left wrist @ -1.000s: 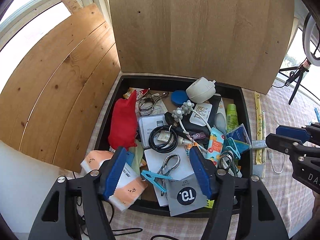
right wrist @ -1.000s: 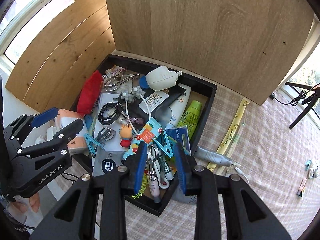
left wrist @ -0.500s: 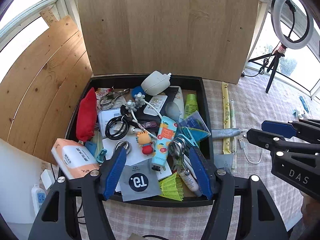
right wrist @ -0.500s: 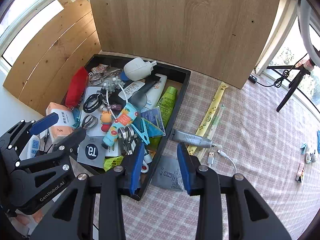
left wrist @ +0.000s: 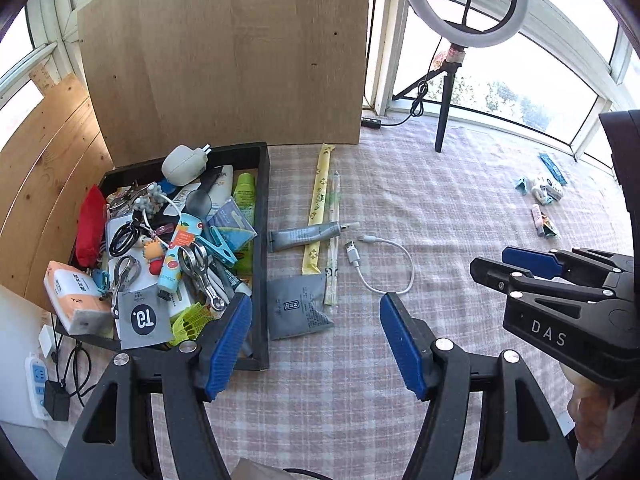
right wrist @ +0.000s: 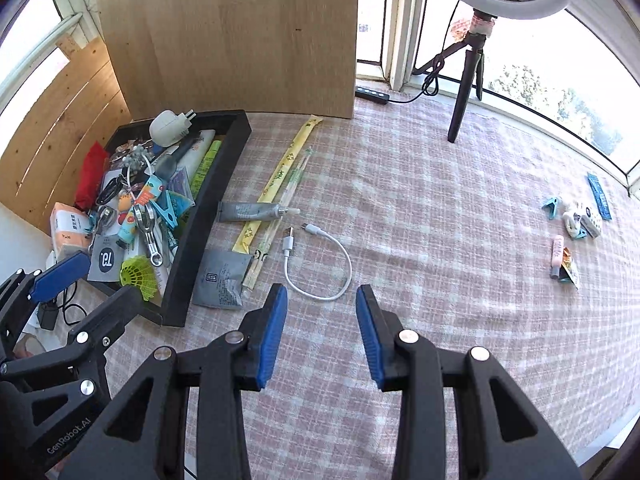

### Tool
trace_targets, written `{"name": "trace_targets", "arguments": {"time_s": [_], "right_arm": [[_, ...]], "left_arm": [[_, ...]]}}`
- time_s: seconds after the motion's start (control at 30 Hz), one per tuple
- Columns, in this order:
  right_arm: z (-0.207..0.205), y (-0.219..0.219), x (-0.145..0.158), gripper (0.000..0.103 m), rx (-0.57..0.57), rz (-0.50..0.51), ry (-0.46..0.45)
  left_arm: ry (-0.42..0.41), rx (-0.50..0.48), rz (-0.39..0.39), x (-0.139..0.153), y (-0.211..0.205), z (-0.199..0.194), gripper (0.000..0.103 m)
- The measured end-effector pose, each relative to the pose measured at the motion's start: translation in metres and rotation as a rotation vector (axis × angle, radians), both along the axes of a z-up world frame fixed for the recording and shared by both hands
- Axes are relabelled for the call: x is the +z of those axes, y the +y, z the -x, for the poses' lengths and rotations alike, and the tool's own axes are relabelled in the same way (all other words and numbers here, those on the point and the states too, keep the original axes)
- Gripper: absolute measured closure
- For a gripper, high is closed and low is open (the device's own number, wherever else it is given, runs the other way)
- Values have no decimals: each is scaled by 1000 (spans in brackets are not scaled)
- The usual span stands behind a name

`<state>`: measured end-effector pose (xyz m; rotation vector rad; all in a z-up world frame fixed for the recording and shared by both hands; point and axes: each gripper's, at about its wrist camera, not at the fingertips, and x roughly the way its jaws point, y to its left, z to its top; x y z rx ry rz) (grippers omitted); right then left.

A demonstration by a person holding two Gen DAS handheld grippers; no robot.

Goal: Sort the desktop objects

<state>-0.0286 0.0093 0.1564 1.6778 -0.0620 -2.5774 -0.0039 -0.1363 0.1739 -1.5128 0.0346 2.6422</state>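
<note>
Over the checked cloth: both grippers, moved off the tray since a second ago.
Left gripper: jaws spread, empty.
Right gripper: jaws opening, empty.
White cable: just ahead of right gripper; probable next pick.
Tray: crowded; sorting unfinished.

- The left hand-held gripper is made of black plastic. It has two thick arms, and each arm ends in a flat blue pad.
- Round silver screws sit on top of its arms.
- The black frame has big holes shaped like triangles.
- From the other camera, its side shows white letters that say "GenRobot.AI".
- The right hand-held gripper looks the same: black arms, blue pads and shiny silver screws.
- Its side shows white letters that say "DAS".
- A bit of a hand shows under the right one.
</note>
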Motion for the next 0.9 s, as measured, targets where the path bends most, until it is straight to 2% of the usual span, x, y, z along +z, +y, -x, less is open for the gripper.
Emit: {"name": "trace_targets", "arguments": {"time_s": [0.13, 0.23, 0.5, 0.9], "right_arm": [[-27, 44, -8, 65, -66, -20, 7], [-45, 74, -13, 65, -107, -30, 3], [-82, 141, -23, 65, -194, -38, -9], [-91, 179, -36, 65, -213, -30, -22]], "left_arm": [[-9, -23, -10, -4, 32, -10, 38], [-5, -41, -9, -5, 55, -17, 34], [-25, -83, -25, -12, 110, -24, 33], [-41, -66, -32, -21, 143, -22, 33]]}}
